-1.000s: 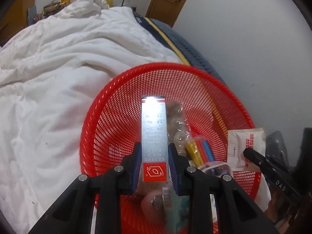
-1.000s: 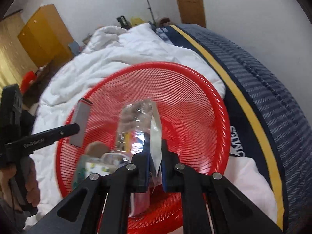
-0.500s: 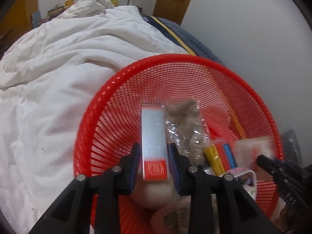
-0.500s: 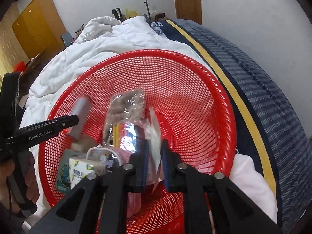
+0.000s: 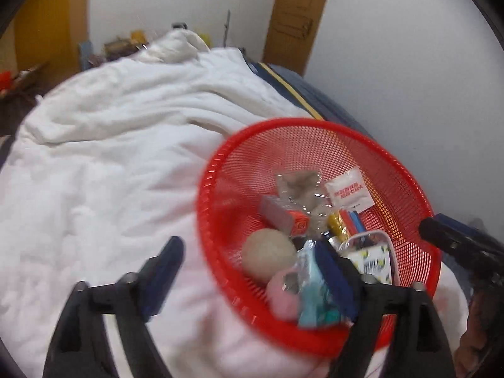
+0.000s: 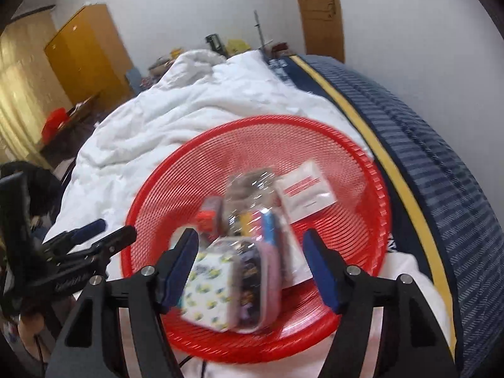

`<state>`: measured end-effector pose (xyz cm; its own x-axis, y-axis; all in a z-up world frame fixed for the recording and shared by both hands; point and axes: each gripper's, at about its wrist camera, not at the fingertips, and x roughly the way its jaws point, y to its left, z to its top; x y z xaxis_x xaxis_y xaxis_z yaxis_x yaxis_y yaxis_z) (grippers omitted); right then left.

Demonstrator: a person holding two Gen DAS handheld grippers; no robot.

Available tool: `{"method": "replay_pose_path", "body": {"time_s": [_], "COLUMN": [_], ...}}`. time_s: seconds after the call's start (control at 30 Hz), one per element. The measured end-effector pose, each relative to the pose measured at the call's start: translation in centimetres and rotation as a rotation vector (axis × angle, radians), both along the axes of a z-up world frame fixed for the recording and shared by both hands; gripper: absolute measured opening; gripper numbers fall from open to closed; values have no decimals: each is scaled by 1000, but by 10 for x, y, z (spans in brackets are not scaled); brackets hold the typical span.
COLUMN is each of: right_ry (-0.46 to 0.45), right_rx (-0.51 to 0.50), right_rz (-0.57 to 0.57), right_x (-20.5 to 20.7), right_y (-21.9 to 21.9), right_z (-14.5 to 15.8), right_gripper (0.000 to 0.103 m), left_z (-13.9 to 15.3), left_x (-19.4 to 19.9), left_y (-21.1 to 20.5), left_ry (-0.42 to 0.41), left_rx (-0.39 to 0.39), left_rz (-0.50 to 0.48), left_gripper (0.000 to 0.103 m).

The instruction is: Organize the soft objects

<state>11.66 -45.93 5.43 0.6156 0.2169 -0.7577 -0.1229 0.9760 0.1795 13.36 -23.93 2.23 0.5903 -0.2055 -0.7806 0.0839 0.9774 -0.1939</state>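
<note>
Both released items now in one red basket (image 6: 362,157), left gripper (image 5: 249,271) wide, right gripper (image 6: 252,261) wide, empty

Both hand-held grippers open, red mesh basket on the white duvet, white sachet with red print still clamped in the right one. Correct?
Not quite: the white sachet with red print lies loose in the red mesh basket, as the right wrist view shows. The right hand-held gripper is open and empty. The rest holds: left hand-held gripper open, basket on the white duvet.

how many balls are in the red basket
2, seen from the left wrist: a beige ball near the basket's left wall, and a pink ball just in front of it by the near rim. More may be hidden under the packets.
</note>
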Motion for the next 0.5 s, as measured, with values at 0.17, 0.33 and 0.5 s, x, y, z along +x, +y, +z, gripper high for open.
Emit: {"method": "replay_pose_path", "body": {"time_s": [0.17,0.33,0.5], "right_ry": [37,23,32], "right_rx": [-45,-95,-101], "right_rz": [32,35,33], "right_x": [-7,-11,-9], "right_y": [22,29,27], "right_z": [-4,-3,-4], "right_gripper": [69,75,75], "left_z": [10,19,19], "left_x": [-38,-50,-54], "left_y": [11,1,-7], "left_ry": [-99,-200,-215], "left_rx": [30,168,190], "left_rz": [80,54,40], "left_gripper": [95,96,98]}}
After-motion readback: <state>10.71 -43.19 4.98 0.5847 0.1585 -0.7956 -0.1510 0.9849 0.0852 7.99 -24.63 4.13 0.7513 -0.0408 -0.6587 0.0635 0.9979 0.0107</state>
